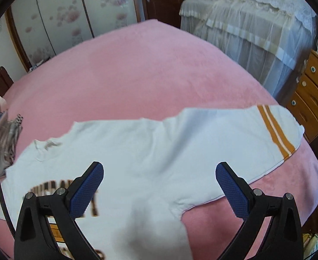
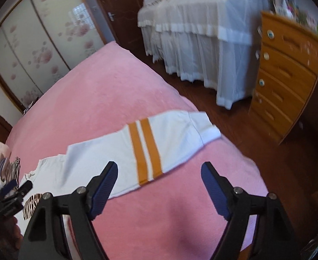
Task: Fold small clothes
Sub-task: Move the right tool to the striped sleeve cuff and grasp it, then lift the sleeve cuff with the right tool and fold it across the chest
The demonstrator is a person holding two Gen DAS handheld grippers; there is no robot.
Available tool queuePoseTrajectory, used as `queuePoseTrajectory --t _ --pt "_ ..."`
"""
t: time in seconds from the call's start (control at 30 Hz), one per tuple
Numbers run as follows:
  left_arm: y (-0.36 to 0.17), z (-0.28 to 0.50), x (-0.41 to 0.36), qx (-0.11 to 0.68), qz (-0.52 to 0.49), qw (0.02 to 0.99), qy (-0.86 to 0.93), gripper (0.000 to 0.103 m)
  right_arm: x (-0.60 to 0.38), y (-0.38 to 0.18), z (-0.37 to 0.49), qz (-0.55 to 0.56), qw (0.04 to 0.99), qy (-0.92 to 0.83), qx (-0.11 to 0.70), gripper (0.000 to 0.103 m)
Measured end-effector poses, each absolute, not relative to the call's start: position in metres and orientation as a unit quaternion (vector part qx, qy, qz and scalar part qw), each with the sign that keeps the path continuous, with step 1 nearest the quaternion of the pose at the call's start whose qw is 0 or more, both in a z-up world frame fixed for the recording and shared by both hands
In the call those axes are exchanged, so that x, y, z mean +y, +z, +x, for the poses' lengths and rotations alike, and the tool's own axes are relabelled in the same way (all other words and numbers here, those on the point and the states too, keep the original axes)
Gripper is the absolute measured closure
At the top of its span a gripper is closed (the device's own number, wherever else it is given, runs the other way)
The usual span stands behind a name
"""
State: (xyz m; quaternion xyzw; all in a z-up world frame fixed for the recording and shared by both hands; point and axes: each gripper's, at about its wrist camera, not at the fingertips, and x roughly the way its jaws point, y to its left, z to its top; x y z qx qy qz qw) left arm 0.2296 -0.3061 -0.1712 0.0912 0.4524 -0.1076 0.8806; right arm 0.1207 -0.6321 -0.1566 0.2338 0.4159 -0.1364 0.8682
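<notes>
A white shirt (image 1: 150, 151) with dark lettering on the chest lies spread flat on the pink bed cover (image 1: 137, 71). Its long sleeve with two orange stripes (image 1: 274, 127) reaches to the right. My left gripper (image 1: 159, 173) is open and empty, hovering over the shirt's body near the armpit. In the right wrist view the striped sleeve (image 2: 146, 147) lies ahead, its cuff (image 2: 204, 127) near the bed's right edge. My right gripper (image 2: 159, 171) is open and empty, above the sleeve's lower edge. The left gripper (image 2: 9, 197) shows at the far left there.
A pile of other clothes (image 1: 0, 134) sits at the bed's left side. A wooden chest of drawers (image 2: 289, 69) stands right of the bed across a strip of wooden floor (image 2: 235, 130). A second bed with a white lace cover (image 2: 198, 32) stands behind.
</notes>
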Motion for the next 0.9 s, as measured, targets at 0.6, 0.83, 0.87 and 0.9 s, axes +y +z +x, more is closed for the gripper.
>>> queuePoseTrajectory --t 0.6,0.83,0.87,0.9 --pt "-0.255 0.276 -0.361 0.505 0.081 0.855 -0.088 0.001 -0.686 -0.235 0.179 0.31 0.831 -0.14 0.441 0.051" --pt "-0.257 0.28 -0.37 0.513 0.065 0.851 -0.092 0.001 -0.681 -0.228 0.182 0.302 0.843 -0.129 0.425 0.091" --pt "-0.256 0.281 -0.372 0.513 0.066 0.851 -0.094 0.001 -0.678 -0.224 0.181 0.293 0.848 -0.13 0.422 0.092" --pt "-0.254 0.281 -0.374 0.512 0.066 0.851 -0.096 0.001 -0.675 -0.221 0.181 0.288 0.85 -0.131 0.421 0.092"
